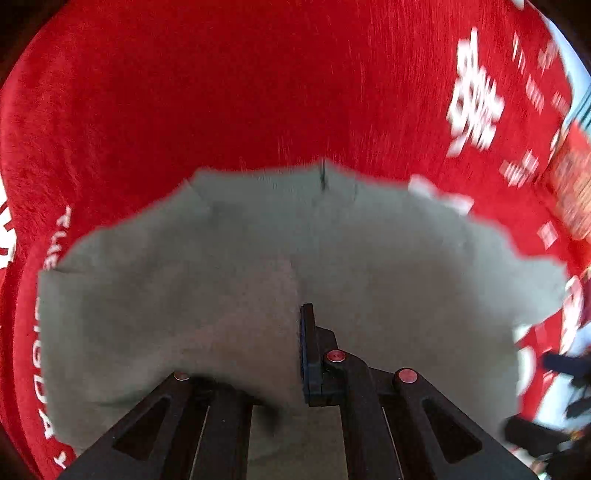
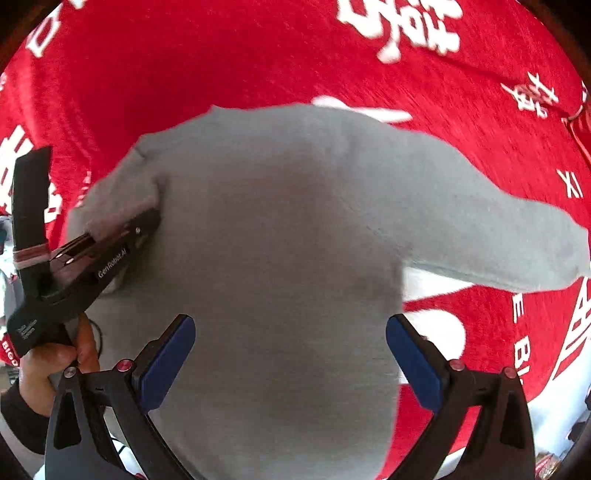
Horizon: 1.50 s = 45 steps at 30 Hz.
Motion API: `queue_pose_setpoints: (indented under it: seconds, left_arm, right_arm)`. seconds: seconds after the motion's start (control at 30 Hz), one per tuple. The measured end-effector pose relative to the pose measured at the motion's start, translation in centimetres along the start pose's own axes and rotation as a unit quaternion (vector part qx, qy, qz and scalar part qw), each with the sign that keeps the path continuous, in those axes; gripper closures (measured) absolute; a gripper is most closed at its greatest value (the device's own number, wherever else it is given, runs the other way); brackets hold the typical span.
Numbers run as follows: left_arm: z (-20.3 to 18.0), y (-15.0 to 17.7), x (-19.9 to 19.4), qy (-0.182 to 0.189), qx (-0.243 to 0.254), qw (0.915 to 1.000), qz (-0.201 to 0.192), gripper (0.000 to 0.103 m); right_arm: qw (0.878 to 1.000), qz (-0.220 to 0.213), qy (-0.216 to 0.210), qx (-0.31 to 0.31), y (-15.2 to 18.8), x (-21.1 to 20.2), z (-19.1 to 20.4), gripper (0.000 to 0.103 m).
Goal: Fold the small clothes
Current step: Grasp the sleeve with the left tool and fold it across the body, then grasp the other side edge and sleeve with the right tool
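My left claw [image 2: 147,225] is clenched on one sleeve of the small grey knit sweater [image 2: 280,266] spread on the red printed cloth [image 2: 240,55], folding it inward toward three o'clock, while my right claw [image 2: 290,363] hangs released above the hem, needed next for the far sleeve.

Small grey sweater [image 2: 280,236], spread on red cloth, one sleeve stretched sideways

A red cloth [image 2: 258,55] printed with white characters and lettering covers the counter, filling the upper half of both views. Large white characters [image 2: 402,26] sit at the top right, and small letters "XI" [image 2: 570,183] at the right edge.
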<state>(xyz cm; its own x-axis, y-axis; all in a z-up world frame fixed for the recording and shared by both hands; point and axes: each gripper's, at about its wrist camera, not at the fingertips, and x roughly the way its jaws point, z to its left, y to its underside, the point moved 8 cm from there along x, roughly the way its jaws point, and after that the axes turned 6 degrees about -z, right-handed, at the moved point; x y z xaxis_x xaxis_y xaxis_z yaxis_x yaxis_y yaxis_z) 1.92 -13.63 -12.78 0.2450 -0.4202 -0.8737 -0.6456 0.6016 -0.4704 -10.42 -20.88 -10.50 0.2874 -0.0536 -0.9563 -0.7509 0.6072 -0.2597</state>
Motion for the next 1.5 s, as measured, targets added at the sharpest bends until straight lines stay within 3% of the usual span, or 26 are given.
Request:
queue_pose_setpoints:
  seconds: [0.07, 0.1, 0.17, 0.23, 0.33, 0.43, 0.53, 0.6, 0.63, 0.67, 0.7, 0.73, 0.8, 0.83, 0.9, 0.97, 1.0, 1.03, 1.1, 1.13, 1.17, 1.3, 1.4, 1.5]
  left_arm:
    - [-0.3, 0.1, -0.3, -0.007, 0.010, 0.9999, -0.007, 0.094]
    - [-0.3, 0.1, -1.1, -0.005, 0.015, 0.9998, -0.013, 0.087]
    - [0.2, 0.1, -3.0, -0.005, 0.019, 0.9997, -0.011, 0.017]
    - [2.3, 0.0, -6.3, -0.021, 0.020, 0.9990, -0.035, 0.014]
    - [7.2, -0.2, -9.8, -0.062, 0.012, 0.9965, -0.054, 0.014]
    - [13.7, 0.3, -10.1, -0.104, -0.039, 0.9933, -0.032, 0.014]
    - [20.3, 1.2, -7.7, -0.136, -0.105, 0.9850, 0.012, 0.014]
    - [23.1, 1.8, -5.6, -0.137, -0.139, 0.9802, 0.035, 0.014]
    - [24.0, 1.9, -4.9, -0.135, -0.148, 0.9788, 0.041, 0.014]
    - [24.5, 1.8, -4.3, -0.134, -0.154, 0.9779, 0.044, 0.014]
    - [24.6, 1.8, -3.4, -0.130, -0.158, 0.9777, 0.046, 0.014]
    - [24.8, 1.7, -3.1, -0.128, -0.160, 0.9777, 0.045, 0.014]
    - [24.7, 1.5, -2.7, -0.126, -0.165, 0.9773, 0.040, 0.014]
    - [24.6, 1.5, -2.7, -0.125, -0.166, 0.9774, 0.039, 0.014]
    - [24.5, 1.4, -2.7, -0.120, -0.164, 0.9782, 0.042, 0.014]
    - [24.4, 1.3, -2.5, -0.111, -0.168, 0.9784, 0.048, 0.014]
    - [24.3, 0.9, -2.1, -0.102, -0.172, 0.9785, 0.053, 0.014]
    - [24.2, 0.8, -1.9, -0.095, -0.173, 0.9787, 0.055, 0.014]
    - [24.4, -0.1, -1.2, -0.079, -0.170, 0.9808, 0.055, 0.036]
    - [23.7, -0.9, -1.4, -0.061, -0.157, 0.9847, 0.043, 0.084]
    - [23.1, -1.5, -1.7, -0.038, -0.155, 0.9864, 0.039, 0.093]
    - [24.0, -2.6, -4.1, -0.018, -0.149, 0.9887, 0.008, 0.093]
    - [26.5, -0.8, -3.1, -0.028, -0.154, 0.9871, 0.034, 0.094]
    - [26.9, -0.5, -2.8, -0.019, -0.168, 0.9851, 0.030, 0.094]
  right_arm:
    - [1.000, -0.001, 0.000, -0.007, -0.2, 0.0, 0.1, 0.000]
    - [1.000, -0.003, 0.001, -0.015, -0.5, -0.1, 0.4, 0.000]
    - [0.999, -0.018, -0.006, -0.044, -1.3, -0.5, 2.3, 0.000]
    - [0.995, -0.040, -0.020, -0.092, -2.5, -1.0, 5.5, 0.000]
    - [0.979, -0.064, -0.032, -0.193, -3.5, -0.5, 11.6, 0.000]
    - [0.946, -0.077, -0.006, -0.316, -3.2, 2.0, 17.7, 0.000]
    - [0.901, -0.088, 0.046, -0.422, -2.1, 5.5, 22.1, 0.002]
    - [0.881, -0.106, 0.088, -0.452, -2.5, 6.9, 22.9, 0.015]
    - [0.882, -0.110, 0.092, -0.450, -2.8, 7.0, 23.0, 0.049]
    - [0.896, -0.106, 0.077, -0.425, -3.5, 7.0, 22.7, 0.096]
    - [0.917, -0.101, 0.055, -0.383, -4.2, 6.5, 21.8, 0.098]
    - [0.945, -0.105, 0.022, -0.308, -5.5, 5.4, 20.3, 0.098]
    - [0.979, -0.106, -0.056, -0.164, -7.1, 3.8, 16.7, 0.097]
    - [0.987, -0.103, -0.090, -0.081, -7.6, 3.5, 14.2, 0.097]
    - [0.986, -0.087, -0.129, 0.052, -7.7, 3.7, 10.0, 0.085]
    - [0.967, -0.060, -0.164, 0.184, -6.5, 4.7, 5.6, 0.045]
    - [0.957, -0.053, -0.175, 0.225, -5.9, 5.1, 4.3, 0.040]
    - [0.945, -0.045, -0.189, 0.262, -5.2, 5.5, 3.1, 0.040]
    - [0.936, -0.043, -0.204, 0.283, -4.7, 5.4, 2.5, 0.041]
    - [0.937, -0.042, -0.201, 0.282, -4.7, 5.2, 2.6, 0.041]
    - [0.939, -0.041, -0.200, 0.277, -4.8, 4.9, 2.8, 0.041]
    - [0.938, -0.035, -0.212, 0.272, -5.2, 5.0, 4.0, 0.041]
    - [0.939, -0.028, -0.201, 0.277, -5.3, 6.0, 4.3, 0.042]
    - [0.943, -0.030, -0.189, 0.271, -5.0, 5.3, 4.3, 0.047]
